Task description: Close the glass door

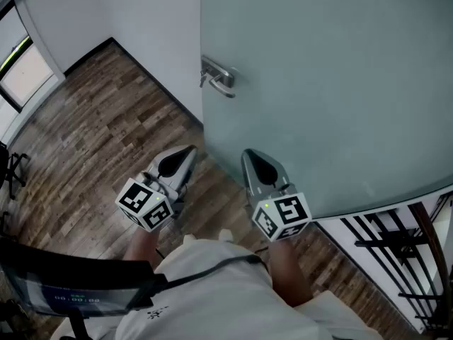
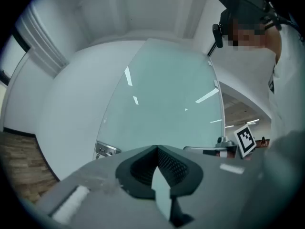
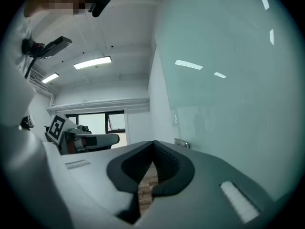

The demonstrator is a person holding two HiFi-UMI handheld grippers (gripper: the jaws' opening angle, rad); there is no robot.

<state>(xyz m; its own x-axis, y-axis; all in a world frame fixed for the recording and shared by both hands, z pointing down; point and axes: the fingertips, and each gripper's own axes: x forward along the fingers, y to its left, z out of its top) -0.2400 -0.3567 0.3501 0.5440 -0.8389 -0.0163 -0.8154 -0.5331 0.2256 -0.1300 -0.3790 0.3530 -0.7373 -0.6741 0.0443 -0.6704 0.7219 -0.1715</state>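
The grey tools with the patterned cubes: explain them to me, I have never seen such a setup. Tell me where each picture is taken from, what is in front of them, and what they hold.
A person holds a two-jaw gripper in each hand; the patterned cubes are part of those grippers. The head view comes from a camera on the person's head, looking steeply down: the left gripper shows at its left, the right gripper at its right. The other two pictures come from cameras riding on each gripper, looking along its jaws. Ahead stands a frosted glass door with a metal handle, above a wood floor. Both pairs of jaws are closed with nothing between them, and neither is on the handle. The right gripper is close to the glass; whether it touches cannot be told.
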